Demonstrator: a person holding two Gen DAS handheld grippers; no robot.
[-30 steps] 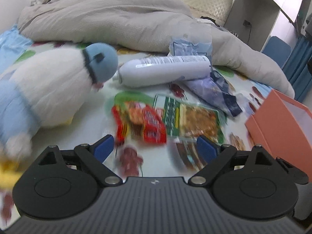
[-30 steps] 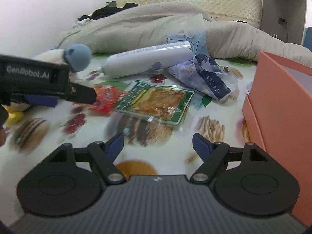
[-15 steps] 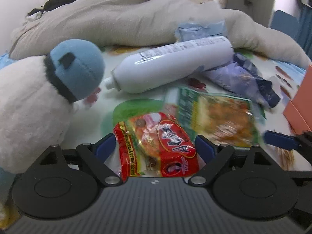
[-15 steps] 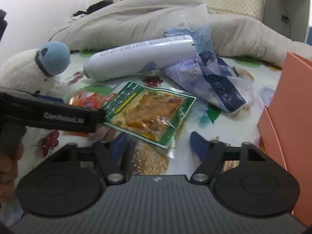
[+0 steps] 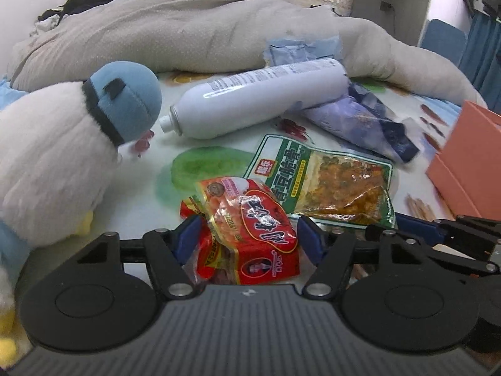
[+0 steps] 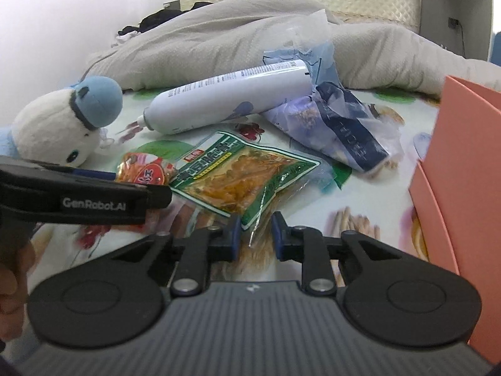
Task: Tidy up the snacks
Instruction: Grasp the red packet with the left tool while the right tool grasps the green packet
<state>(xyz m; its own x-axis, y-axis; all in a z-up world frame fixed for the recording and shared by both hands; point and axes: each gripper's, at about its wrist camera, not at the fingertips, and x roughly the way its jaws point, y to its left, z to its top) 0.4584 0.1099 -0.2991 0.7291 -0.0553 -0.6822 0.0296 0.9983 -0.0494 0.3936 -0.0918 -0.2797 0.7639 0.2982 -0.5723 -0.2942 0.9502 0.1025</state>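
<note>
A red snack packet [image 5: 247, 232] lies on the patterned bedsheet between the blue fingers of my left gripper [image 5: 250, 241], which touch its sides. It also shows in the right wrist view [image 6: 142, 172]. A green snack packet [image 5: 325, 181] lies beside it. My right gripper [image 6: 256, 235] has its jaws narrowed around the near corner of the green packet [image 6: 241, 178], with a small gap still showing. A purple-blue snack bag [image 6: 332, 125] lies further back. An orange box [image 6: 463, 163] stands at the right.
A white spray can [image 5: 253, 97] lies on its side behind the packets. A white and blue plush toy [image 5: 62, 138] sits at the left. A rumpled beige duvet [image 5: 203, 31] fills the back of the bed. A crumpled blue plastic wrapper [image 6: 300, 59] lies behind the can.
My left gripper moved forward and closed in around the red packet. My right gripper moved up to the green packet's corner and its jaws narrowed a lot.
</note>
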